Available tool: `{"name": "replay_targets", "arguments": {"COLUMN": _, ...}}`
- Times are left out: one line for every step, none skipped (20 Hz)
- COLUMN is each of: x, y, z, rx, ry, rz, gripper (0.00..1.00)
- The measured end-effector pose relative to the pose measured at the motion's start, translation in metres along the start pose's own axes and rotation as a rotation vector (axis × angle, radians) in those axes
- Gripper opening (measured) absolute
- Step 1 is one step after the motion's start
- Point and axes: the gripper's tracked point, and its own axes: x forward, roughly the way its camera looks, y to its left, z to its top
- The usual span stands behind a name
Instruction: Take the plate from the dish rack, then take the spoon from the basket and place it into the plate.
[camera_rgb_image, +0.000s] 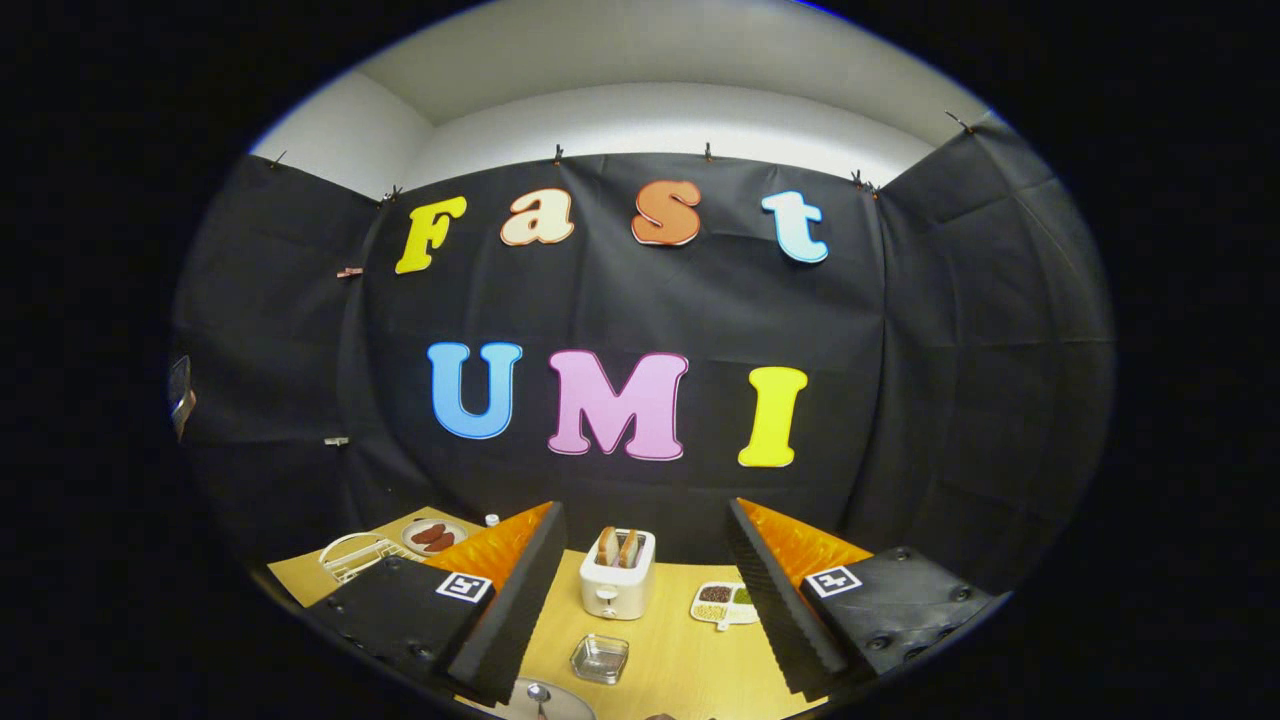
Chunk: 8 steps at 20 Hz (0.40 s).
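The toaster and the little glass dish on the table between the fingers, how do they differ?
The toaster is white, opaque and tall; the glass dish is clear, low and flat. The toaster holds two bread slices upright in its slots; the glass dish looks empty. The toaster stands beyond the dish, farther from the open gripper. Both sit on the wooden table.

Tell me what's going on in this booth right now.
A hand-held gripper hangs over a wooden table, its fingers spread wide and holding nothing. Close beneath them a spoon already lies on the plate. Ahead sit a small glass dish, a white toaster with bread and a divided snack tray.
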Motion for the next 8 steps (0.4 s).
{"name": "replay_targets", "arguments": {"x": -0.001, "y": -0.005, "z": 0.003, "rx": -0.020, "ry": -0.013, "rz": -0.006, "gripper": 0.97}}
{"name": "replay_targets", "arguments": {"x": -0.002, "y": -0.009, "z": 0.004, "rx": -0.038, "ry": -0.021, "rz": -0.013, "gripper": 0.97}}
{"name": "replay_targets", "arguments": {"x": -0.002, "y": -0.012, "z": 0.004, "rx": -0.050, "ry": -0.022, "rz": -0.016, "gripper": 0.97}}
{"name": "replay_targets", "arguments": {"x": -0.003, "y": -0.014, "z": 0.002, "rx": -0.057, "ry": -0.022, "rz": -0.019, "gripper": 0.97}}
{"name": "replay_targets", "arguments": {"x": -0.004, "y": -0.015, "z": 0.002, "rx": -0.056, "ry": -0.020, "rz": -0.016, "gripper": 0.97}}
{"name": "replay_targets", "arguments": {"x": -0.005, "y": -0.015, "z": 0.000, "rx": -0.049, "ry": -0.018, "rz": -0.015, "gripper": 0.97}}
{"name": "replay_targets", "arguments": {"x": -0.006, "y": -0.015, "z": 0.002, "rx": -0.041, "ry": -0.021, "rz": -0.014, "gripper": 0.98}}
{"name": "replay_targets", "arguments": {"x": -0.007, "y": -0.017, "z": 0.003, "rx": -0.035, "ry": -0.028, "rz": -0.014, "gripper": 0.98}}
